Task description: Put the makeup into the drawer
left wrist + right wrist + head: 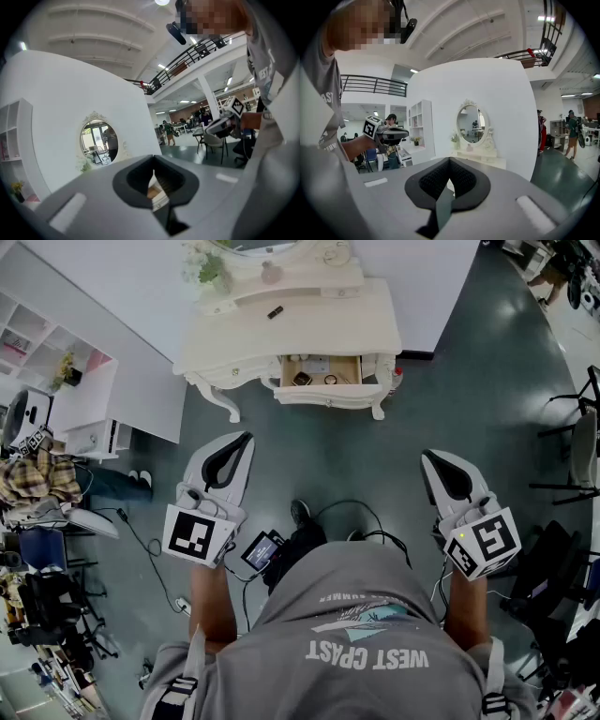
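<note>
left gripper [246, 437] and right gripper [427, 456] are closed, empty, well apart from the table [319, 334], where the drawer [323, 391] stands open, ready i think for the makeup [275, 311] on top.

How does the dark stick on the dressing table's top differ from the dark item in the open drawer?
The dark stick is slim and lies out on the tabletop; the dark item is squatter and already sits in the open drawer. Both are small and dark.
</note>
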A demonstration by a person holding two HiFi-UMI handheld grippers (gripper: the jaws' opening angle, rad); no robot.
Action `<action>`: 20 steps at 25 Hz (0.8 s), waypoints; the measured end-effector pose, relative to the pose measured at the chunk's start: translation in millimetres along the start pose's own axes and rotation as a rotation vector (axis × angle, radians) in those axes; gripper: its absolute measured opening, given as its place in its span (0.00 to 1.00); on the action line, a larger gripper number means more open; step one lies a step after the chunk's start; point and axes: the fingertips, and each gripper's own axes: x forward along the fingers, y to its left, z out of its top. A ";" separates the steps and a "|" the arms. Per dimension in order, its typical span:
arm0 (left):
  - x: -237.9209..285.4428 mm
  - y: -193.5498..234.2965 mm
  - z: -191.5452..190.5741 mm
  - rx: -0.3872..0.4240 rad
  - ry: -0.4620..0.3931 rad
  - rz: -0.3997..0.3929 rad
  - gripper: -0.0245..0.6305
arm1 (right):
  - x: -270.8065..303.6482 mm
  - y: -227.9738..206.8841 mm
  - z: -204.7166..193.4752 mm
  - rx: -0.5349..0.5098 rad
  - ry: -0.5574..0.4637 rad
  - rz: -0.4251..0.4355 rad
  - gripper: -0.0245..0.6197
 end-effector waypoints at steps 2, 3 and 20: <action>-6.3 -5.0 1.8 -0.002 0.002 0.006 0.04 | -6.4 3.4 2.7 -0.008 -0.005 0.002 0.04; -9.6 -7.1 2.3 -0.002 0.004 0.008 0.04 | -9.0 5.7 3.7 -0.011 -0.008 0.003 0.04; -41.7 10.0 -20.1 -0.036 0.013 0.026 0.04 | 7.5 39.2 8.5 0.018 -0.023 0.024 0.04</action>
